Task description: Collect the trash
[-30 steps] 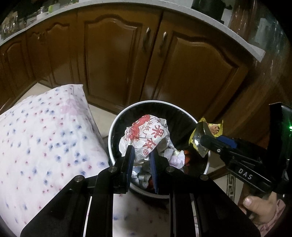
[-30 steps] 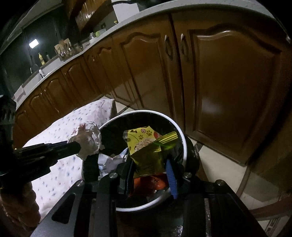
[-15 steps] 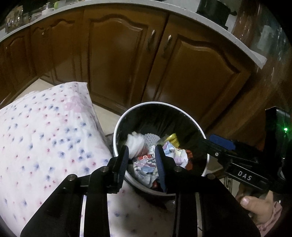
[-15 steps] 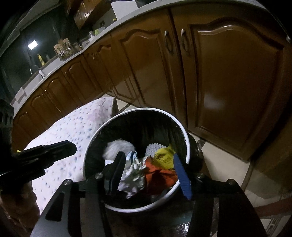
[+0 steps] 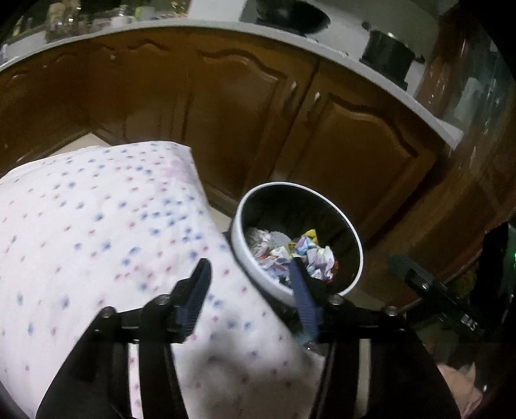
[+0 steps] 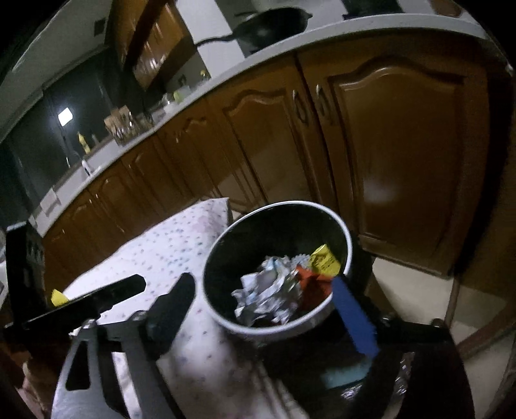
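The round trash bin point(image 5: 245, 258) has a white rim and a black liner. It stands on the floor beside the table and holds crumpled paper point(image 5: 317, 259), a yellow wrapper point(image 6: 324, 259) and a red wrapper point(image 6: 308, 277). My left gripper point(image 5: 248, 270) hovers over the table's edge and the bin's near rim. Its jaws are opening and nothing is between them. My right gripper point(image 6: 262, 283) stands just in front of the bin point(image 6: 225, 319), jaws opening wide and empty. Each gripper also shows at the side of the other's view.
A table under a white cloth with blue and red dots point(image 5: 96, 241) fills the left. A small yellow scrap point(image 6: 58, 298) lies on it. Brown cabinet doors point(image 5: 354, 145) close off the back, under a counter with a pot point(image 5: 387, 54) and a wok point(image 6: 271, 25).
The left gripper let go of a crumpled red-printed paper and the right a yellow-green snack bag; both now lie in the bin. Both jaws widened and both grippers drew back.
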The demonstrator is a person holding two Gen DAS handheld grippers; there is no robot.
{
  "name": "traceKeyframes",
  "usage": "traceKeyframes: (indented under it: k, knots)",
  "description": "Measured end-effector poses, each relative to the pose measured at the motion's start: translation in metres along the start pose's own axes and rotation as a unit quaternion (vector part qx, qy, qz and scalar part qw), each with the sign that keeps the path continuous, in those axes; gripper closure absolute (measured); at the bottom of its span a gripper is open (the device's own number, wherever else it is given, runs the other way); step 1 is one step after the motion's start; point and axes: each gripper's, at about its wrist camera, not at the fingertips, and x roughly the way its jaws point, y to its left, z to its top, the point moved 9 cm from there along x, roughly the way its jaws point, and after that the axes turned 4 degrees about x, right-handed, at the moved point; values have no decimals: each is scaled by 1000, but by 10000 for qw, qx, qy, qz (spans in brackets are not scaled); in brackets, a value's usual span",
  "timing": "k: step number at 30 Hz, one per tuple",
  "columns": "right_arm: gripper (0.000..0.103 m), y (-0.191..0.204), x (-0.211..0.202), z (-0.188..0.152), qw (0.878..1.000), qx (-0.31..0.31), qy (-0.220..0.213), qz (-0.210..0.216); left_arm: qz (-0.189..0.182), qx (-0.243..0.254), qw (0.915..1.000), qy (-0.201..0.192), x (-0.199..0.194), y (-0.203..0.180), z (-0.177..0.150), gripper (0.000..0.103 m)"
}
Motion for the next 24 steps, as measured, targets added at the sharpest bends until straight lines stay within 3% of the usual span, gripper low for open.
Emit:
traceKeyframes:
  k: [1,3,10,16,21,24]
  knots:
    - [7,2,-4,-5,9999,70,-65,30,46,-41,9999,-98,-9,4,-5,33]
    - [7,6,-11,-19,9997,172,-135,69,104,-73,9995,-275,-23,8,-14,26]
    - [6,24,-31,-52,9990,276,-328,113,331,76,9974,-639,-64,18,-48,20]
    - [5,48,-63,-58,9974,30,-715,121,547,74,9917,-1159,-113,25,-53,18]
    - [0,81,-112,-36,9882,-469,-1461,26,713,216,9829,-1681,-155,22,-43,3]
    - [0,97,-135,-35,9762,-860,-1985,-165,1094,343,9727,-2019,-173,21,-46,0]
